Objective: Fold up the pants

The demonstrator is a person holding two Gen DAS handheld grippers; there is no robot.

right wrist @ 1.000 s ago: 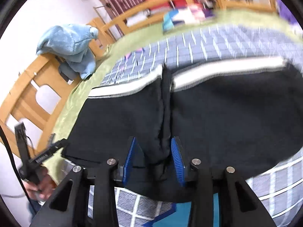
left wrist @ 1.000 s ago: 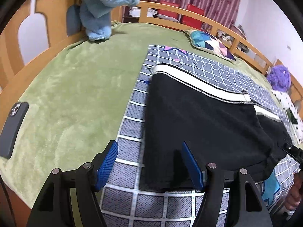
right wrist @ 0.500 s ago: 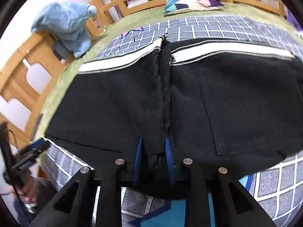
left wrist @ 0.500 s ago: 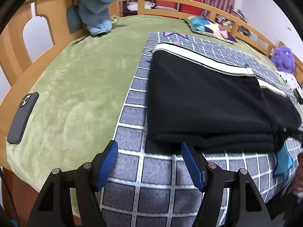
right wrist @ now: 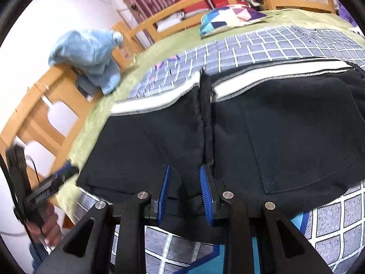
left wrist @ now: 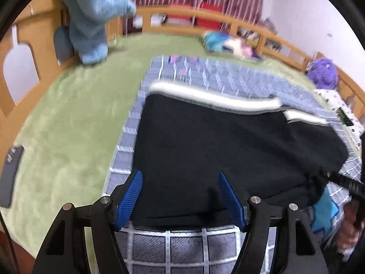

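Black pants (left wrist: 228, 141) with a white waistband (left wrist: 205, 93) lie flat on a grey grid blanket (left wrist: 182, 248). My left gripper (left wrist: 180, 198) is open, its blue pads standing either side of the pants' near left edge without pressing it. In the right wrist view the pants (right wrist: 285, 125) fill the middle, centre seam running toward me. My right gripper (right wrist: 185, 191) is shut on a bunch of black fabric at the near end of that seam. The hand holding the left gripper (right wrist: 52, 182) shows at the left.
A green bedspread (left wrist: 68, 125) covers the bed inside a wooden rail (left wrist: 285, 43). A dark phone (left wrist: 11, 173) lies at the far left. A blue towel (right wrist: 91, 52) hangs over the rail, with a patterned pillow (right wrist: 228, 16) and a purple plush (left wrist: 321, 73) farther back.
The left gripper pulled back off the pants, then came forward again over their near edge, staying open. The right gripper's pads closed in on the fabric at the seam.
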